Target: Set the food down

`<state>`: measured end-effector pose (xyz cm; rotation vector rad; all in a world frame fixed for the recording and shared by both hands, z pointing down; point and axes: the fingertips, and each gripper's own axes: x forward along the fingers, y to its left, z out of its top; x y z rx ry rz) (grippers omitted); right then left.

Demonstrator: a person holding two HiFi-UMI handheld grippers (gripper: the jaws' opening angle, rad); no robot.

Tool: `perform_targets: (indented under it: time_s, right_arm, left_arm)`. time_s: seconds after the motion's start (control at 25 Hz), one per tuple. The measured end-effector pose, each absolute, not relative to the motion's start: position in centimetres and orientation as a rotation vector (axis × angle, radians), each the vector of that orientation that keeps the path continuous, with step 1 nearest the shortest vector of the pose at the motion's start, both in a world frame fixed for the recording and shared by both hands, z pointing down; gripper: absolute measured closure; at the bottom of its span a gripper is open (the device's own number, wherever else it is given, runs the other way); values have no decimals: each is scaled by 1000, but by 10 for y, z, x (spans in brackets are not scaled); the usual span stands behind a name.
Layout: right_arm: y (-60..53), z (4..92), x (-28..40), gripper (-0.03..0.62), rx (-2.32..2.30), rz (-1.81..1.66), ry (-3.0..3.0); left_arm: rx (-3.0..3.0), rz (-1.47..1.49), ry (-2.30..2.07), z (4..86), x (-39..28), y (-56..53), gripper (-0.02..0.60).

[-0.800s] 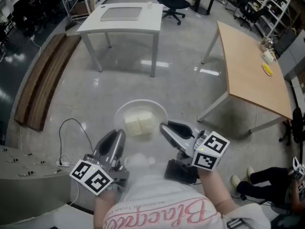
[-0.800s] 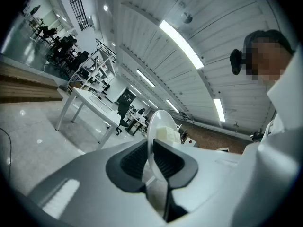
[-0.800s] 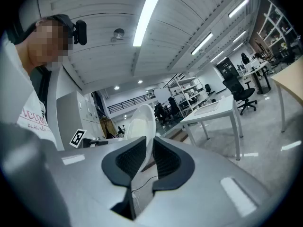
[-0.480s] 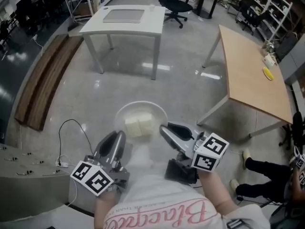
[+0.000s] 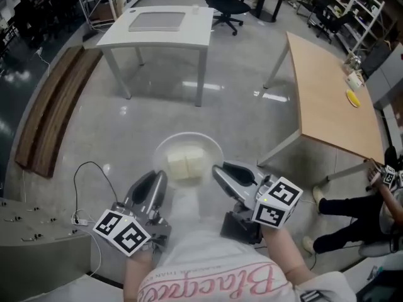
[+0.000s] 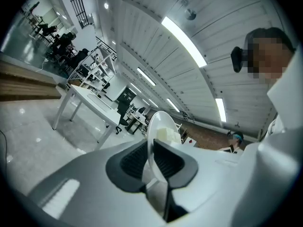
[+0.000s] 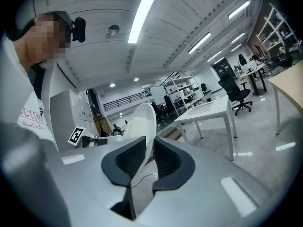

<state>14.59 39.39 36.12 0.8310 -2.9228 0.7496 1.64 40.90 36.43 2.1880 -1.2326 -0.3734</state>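
Food: pale blocks (image 5: 185, 163) lying side by side mid-plate. They are up in the air in front of me and not set down yet.
Plate: a round white plate (image 5: 165, 147) that looks roughly level from the head view. It rests on nothing and has only the two grips on its rim.
Left tongs: the left tongs (image 5: 153, 187) are clamped on the plate's rim at about 8 o'clock. In the left gripper view the thin edge runs between the pads.
Right tongs: the right tongs (image 5: 221, 172) are clamped on the rim at about 4 o'clock, edge-on between the pads in the right gripper view.
Below: bare glossy floor (image 5: 239, 121), so a drop would land straight on it.
Landing spots: a white counter (image 5: 160, 29) at 12 o'clock and a wooden counter (image 5: 327, 96) at 2 o'clock, both well apart from the plate.
Risk, grip: each hold is a narrow pinch on a smooth edge. I judge that if my hands drift apart or one twists, the rim could slip out.
Risk, tilt: if one side dips, the loose blocks could slide off the far edge.
Risk, path: a cable (image 5: 94, 168) loops on the floor at 8 o'clock and a seated person's legs (image 5: 343, 231) stretch in at 4 o'clock. Either could catch my step and jolt the plate.
Risk, set-down: if one side lets go before the plate is on a counter, it would tip.
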Motion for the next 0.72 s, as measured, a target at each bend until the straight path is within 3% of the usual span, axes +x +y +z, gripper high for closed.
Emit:
perform_targets:
  time_s: [0.72]
  right_arm:
    - [246, 369, 104, 545, 804, 780, -2864]
  left_arm:
    - [2134, -406, -1188, 382, -25, 256, 538]
